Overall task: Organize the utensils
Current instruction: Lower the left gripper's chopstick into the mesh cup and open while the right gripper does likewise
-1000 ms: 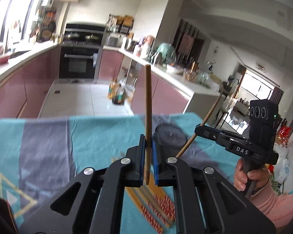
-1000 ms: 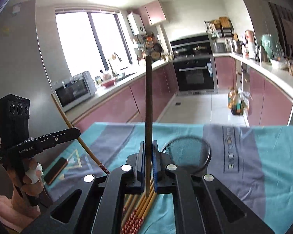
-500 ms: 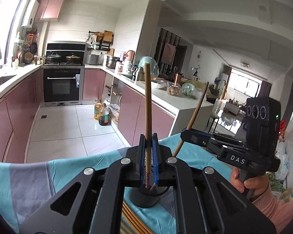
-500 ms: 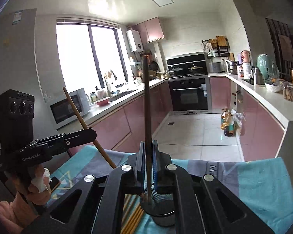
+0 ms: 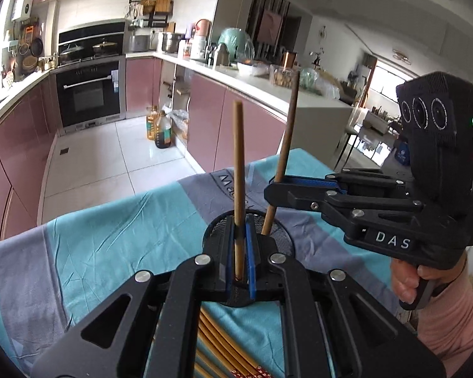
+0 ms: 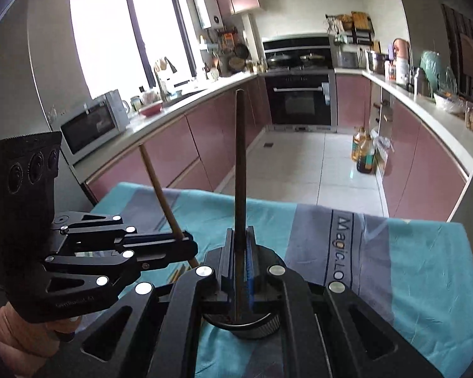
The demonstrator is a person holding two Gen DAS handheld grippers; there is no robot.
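My left gripper (image 5: 239,222) is shut on a light wooden chopstick (image 5: 238,163) that stands nearly upright between its blue pads. Its lower end hangs over the black mesh utensil holder (image 5: 279,236). My right gripper (image 6: 239,234) is shut on a dark-looking chopstick (image 6: 240,163), also upright, its tip down inside the holder (image 6: 258,327). In the left wrist view the right gripper (image 5: 276,186) reaches in from the right, its chopstick (image 5: 286,138) slanting into the holder's mouth. The left gripper (image 6: 189,247) shows at the left of the right wrist view.
Several more chopsticks (image 5: 217,343) lie on the teal and grey tablecloth (image 5: 116,242) just near the holder, also visible as chopsticks (image 6: 177,273) beside the left gripper. A hand (image 5: 406,283) in a pink sleeve grips the right handle. Kitchen counters, an oven and oil bottles stand beyond the table.
Both grippers have come together over the holder and tipped downward, still clamping their chopsticks. The right chopstick's tip now sits in the holder's mouth, close beside the left one.
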